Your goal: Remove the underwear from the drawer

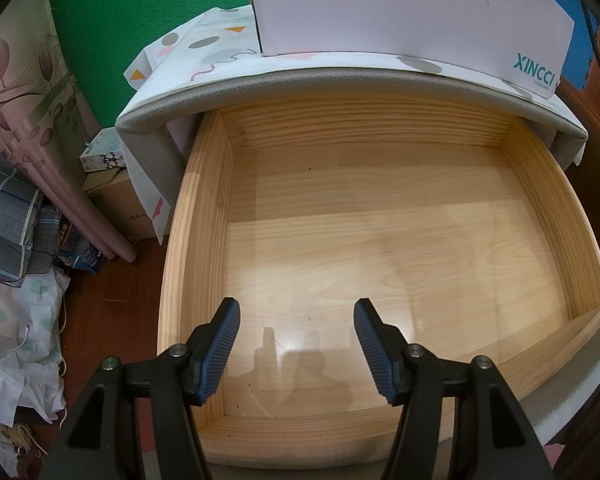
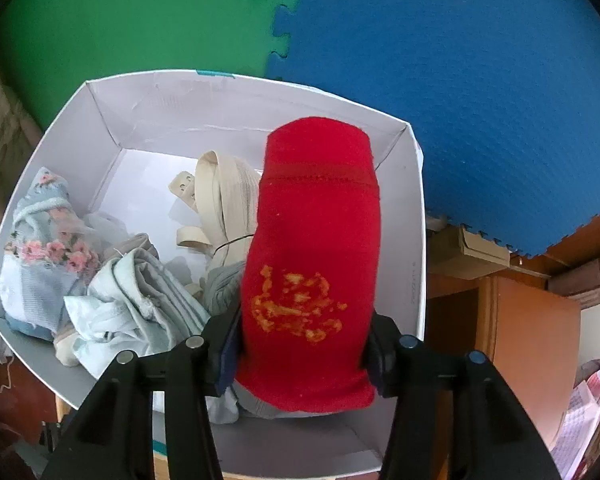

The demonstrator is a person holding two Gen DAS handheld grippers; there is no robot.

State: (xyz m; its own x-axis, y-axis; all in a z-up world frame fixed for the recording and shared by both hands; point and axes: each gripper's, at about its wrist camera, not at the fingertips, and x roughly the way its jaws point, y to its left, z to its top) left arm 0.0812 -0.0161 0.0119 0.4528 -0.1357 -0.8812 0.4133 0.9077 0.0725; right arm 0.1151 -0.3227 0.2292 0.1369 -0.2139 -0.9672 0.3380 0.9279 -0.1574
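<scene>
The wooden drawer (image 1: pixel 196 240) is pulled open under the cabinet top, and its bottom is bare. My left gripper (image 1: pixel 296 344) is open and empty, hovering over the drawer's front part. My right gripper (image 2: pixel 304 352) is shut on red underwear (image 2: pixel 312 240) with a yellow print, holding it above a white cardboard box (image 2: pixel 112 120). The box holds several garments: a floral blue piece (image 2: pixel 40 248), pale green pieces (image 2: pixel 140 304) and a beige bra (image 2: pixel 224 192).
The white box (image 1: pixel 400 8) stands on the patterned cloth (image 1: pixel 204 48) over the cabinet top. Cardboard boxes (image 1: pixel 116 200), rolled mats and bedding lie on the floor at left. Green and blue foam mats (image 2: pixel 460 100) line the wall. A wooden cabinet (image 2: pixel 520 340) stands at right.
</scene>
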